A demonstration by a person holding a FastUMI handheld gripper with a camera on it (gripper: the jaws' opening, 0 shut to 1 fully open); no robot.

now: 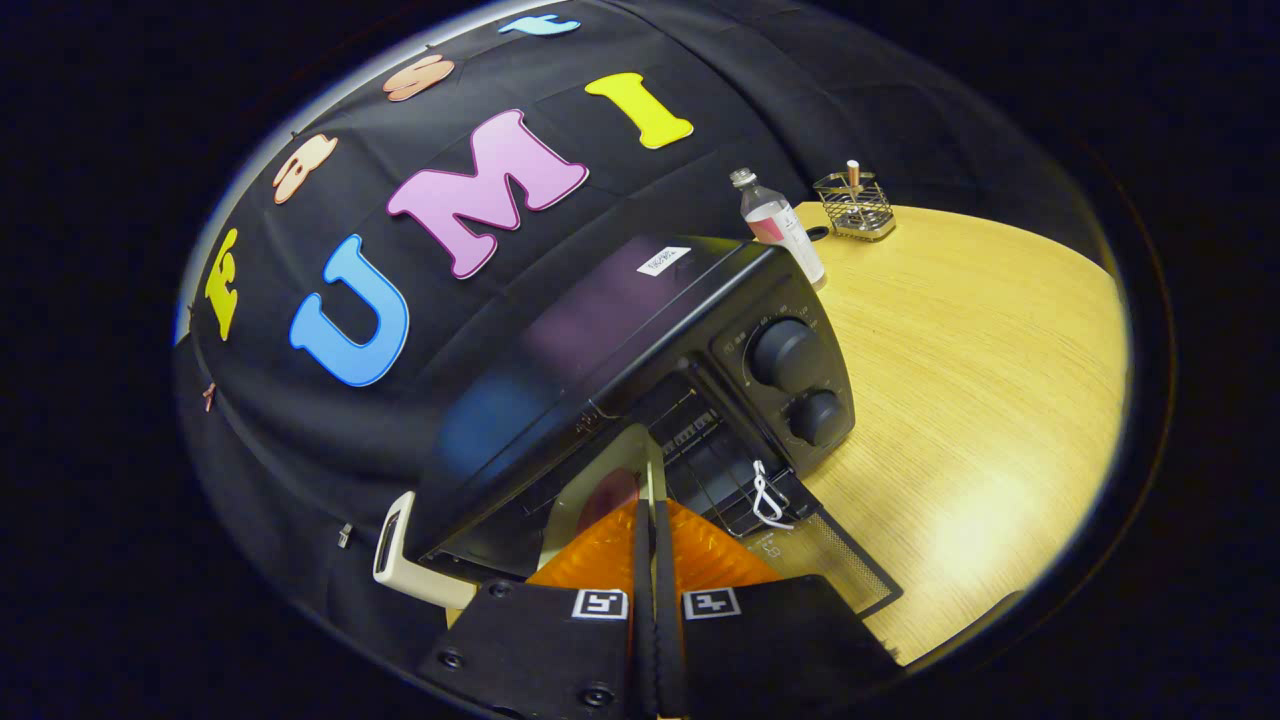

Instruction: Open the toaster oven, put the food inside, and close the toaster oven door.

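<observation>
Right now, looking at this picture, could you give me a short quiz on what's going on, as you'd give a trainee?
1. True or false: the door of the toaster oven is shut.
2. What is the tool pinching between its two fingers? A) a cup B) the rim of a plate C) a spoon
3. Fill in: beyond the oven, on the wooden table, stand a clear bottle and a wire ____.

Key: 1 false, the door lies open. 2 B, both fingers are closed on the plate's rim at the oven's mouth. 3 basket.
</observation>
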